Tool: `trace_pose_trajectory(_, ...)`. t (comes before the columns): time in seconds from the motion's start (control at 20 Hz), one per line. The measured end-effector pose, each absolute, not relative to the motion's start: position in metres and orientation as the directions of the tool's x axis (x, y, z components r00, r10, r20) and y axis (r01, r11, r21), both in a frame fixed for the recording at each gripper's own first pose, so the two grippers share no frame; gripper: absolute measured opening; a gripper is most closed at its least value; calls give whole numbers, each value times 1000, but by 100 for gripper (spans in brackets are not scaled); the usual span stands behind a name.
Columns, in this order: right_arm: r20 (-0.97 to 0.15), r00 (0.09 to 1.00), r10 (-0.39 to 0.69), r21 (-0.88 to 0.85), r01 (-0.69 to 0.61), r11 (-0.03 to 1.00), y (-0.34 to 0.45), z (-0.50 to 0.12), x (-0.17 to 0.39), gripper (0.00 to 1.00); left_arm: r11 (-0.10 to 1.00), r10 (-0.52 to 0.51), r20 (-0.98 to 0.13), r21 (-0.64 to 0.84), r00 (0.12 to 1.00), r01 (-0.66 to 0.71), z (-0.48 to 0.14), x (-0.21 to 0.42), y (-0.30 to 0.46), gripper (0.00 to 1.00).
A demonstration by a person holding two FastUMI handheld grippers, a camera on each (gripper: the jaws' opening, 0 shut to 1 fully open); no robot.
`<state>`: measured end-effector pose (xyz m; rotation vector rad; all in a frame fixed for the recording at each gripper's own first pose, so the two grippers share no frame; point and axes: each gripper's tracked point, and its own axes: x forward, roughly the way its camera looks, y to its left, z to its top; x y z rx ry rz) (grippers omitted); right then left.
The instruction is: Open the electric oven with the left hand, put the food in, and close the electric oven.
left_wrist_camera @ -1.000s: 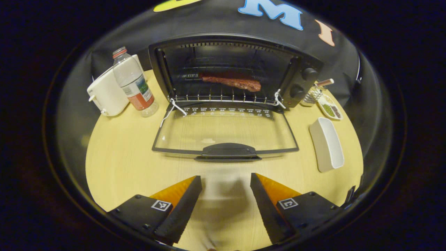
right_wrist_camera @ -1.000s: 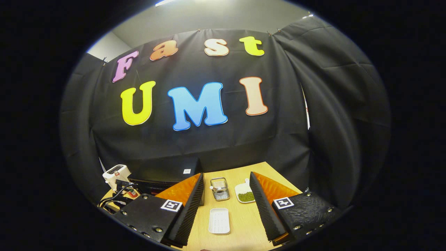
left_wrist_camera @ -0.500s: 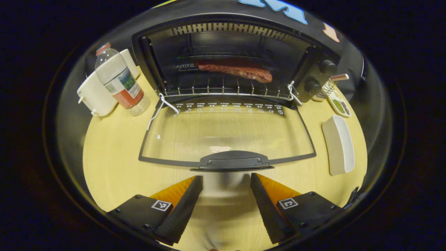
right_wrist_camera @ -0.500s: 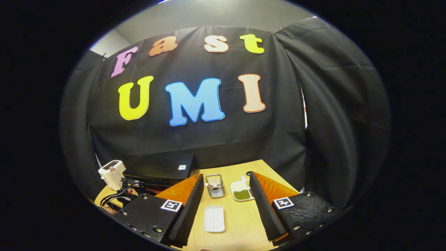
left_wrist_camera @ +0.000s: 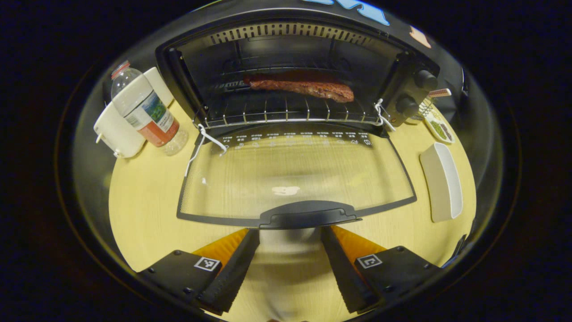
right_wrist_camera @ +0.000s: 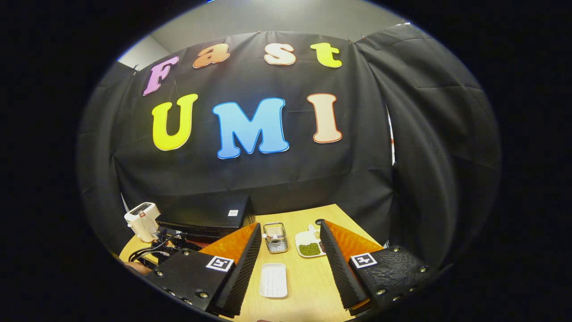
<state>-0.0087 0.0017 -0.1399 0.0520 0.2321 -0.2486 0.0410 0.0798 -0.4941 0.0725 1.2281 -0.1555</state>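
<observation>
Left gripper, at the bottom centre of the left gripper view, with its two ribbed, wedge-shaped fingers spread apart and holding nothing; their tips lie just below the moulded dark handle of the oven door, a placement that suggests a coming grasp to lift the door shut, though contact cannot be confirmed. The door is a flat glass pane in a thin dark frame, lowered fully onto the pale wood-grain table, which shows through it. Above it, in the upper centre, the electric oven stands open: a dark metal box with a slotted top vent, a wire rack and two round knobs at its right. The food, a long reddish-brown strip, already lies on the rack inside, so only the closing appears to remain. At the upper left stand a clear plastic bottle and a white appliance; at the right edge lies an empty white oblong dish. Right gripper, at the bottom centre of the right gripper view, likewise parted and empty, is held above the table, apparently idle.
</observation>
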Motion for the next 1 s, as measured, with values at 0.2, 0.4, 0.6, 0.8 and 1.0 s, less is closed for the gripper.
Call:
trace_pose_trajectory(0.2, -230, 945, -234, 24, 246, 969, 4, -139, -10, 80, 986, -87, -933, -30, 350, 165, -484, 40, 80, 99)
trace_pose_trajectory(0.4, -235, 947, -220, 33, 234, 972, 11, -141, -12, 80, 985, -108, -914, -45, 390, 168, -465, 39, 79, 95)
trace_pose_trajectory(0.6, -232, 953, -194, 28, 206, 978, 20, -138, -11, 80, 984, -108, -901, -38, 420, 171, -449, 39, 80, 95)
trace_pose_trajectory(0.8, -199, 964, -179, 17, 186, 982, 25, -125, -11, 80, 984, -119, -883, -43, 454, 174, -434, 42, 79, 95)
trace_pose_trajectory(1.0, -204, 964, -172, 14, 179, 984, 26, -126, -14, 80, 985, -118, -870, -43, 479, 165, -422, 45, 80, 95)
